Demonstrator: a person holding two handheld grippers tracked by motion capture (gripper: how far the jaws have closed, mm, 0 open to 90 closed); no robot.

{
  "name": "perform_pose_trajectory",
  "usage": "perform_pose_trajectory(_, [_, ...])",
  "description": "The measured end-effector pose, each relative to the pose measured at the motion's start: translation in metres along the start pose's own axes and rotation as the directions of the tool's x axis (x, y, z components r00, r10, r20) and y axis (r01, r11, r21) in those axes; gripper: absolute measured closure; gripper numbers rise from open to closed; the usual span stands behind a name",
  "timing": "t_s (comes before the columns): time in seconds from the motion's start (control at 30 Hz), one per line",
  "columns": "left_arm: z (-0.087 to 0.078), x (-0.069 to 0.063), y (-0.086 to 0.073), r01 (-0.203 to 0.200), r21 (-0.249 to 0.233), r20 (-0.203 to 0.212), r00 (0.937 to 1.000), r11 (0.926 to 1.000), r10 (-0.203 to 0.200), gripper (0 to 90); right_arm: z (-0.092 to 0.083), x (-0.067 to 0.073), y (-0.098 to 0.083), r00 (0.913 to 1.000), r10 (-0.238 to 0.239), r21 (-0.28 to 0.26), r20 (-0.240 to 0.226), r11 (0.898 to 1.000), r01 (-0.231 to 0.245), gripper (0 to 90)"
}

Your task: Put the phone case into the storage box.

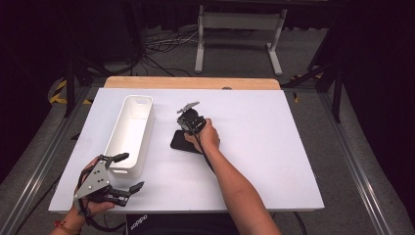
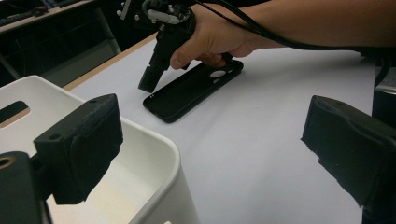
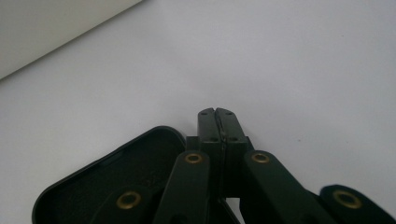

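On the white worktop a long white bin ran lengthwise away from the person. Right of it lay a black phone case, hollow side up, long axis slanting across the worktop. The right gripper was pressed closed and empty beside the case's edge, while the left gripper gaped wide and empty at the bin's near end.
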State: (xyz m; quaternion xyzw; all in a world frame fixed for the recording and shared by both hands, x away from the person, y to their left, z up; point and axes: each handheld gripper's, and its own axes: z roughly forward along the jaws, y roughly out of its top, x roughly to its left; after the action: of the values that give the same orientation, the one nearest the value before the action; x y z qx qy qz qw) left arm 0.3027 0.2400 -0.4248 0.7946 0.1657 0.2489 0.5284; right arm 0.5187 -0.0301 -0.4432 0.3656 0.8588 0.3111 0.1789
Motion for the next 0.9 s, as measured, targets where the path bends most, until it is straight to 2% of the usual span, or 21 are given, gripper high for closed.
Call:
perform_pose_trajectory(0.07, [0.001, 0.000, 0.000, 0.009, 0.003, 0.006, 0.9999, 1.0000, -0.009, 6.0, 0.002, 0.000, 0.000, 1.0000, 0.009, 0.003, 0.000, 1.000, -0.009, 90.0])
perform_pose_trajectory(0.3, [0.001, 0.000, 0.000, -0.002, 0.007, 0.008, 1.0000, 1.0000, 0.002, 6.1, 0.008, 0.008, 0.001, 1.0000, -0.002, 0.012, -0.006, 1.000, 0.002, 90.0])
perform_pose_trajectory(0.4, [0.001, -0.001, 0.000, -0.004, 0.010, 0.008, 1.0000, 0.9999, 0.004, 6.1, 0.006, 0.013, 0.001, 0.9992, -0.012, 0.022, -0.037, 1.000, 0.013, 90.0])
perform_pose_trajectory(0.5, [0.002, -0.001, -0.001, -0.004, 0.014, 0.007, 1.0000, 0.9999, 0.004, 6.1, 0.004, 0.019, -0.001, 0.9987, -0.034, 0.016, -0.037, 0.999, 0.035, 90.0])
perform_pose_trajectory(0.9, [0.007, -0.004, -0.001, -0.011, 0.035, 0.012, 0.9999, 0.9993, 0.010, 6.2, -0.009, 0.041, -0.013, 0.9897, -0.092, 0.028, -0.109, 0.995, 0.096, 90.0])
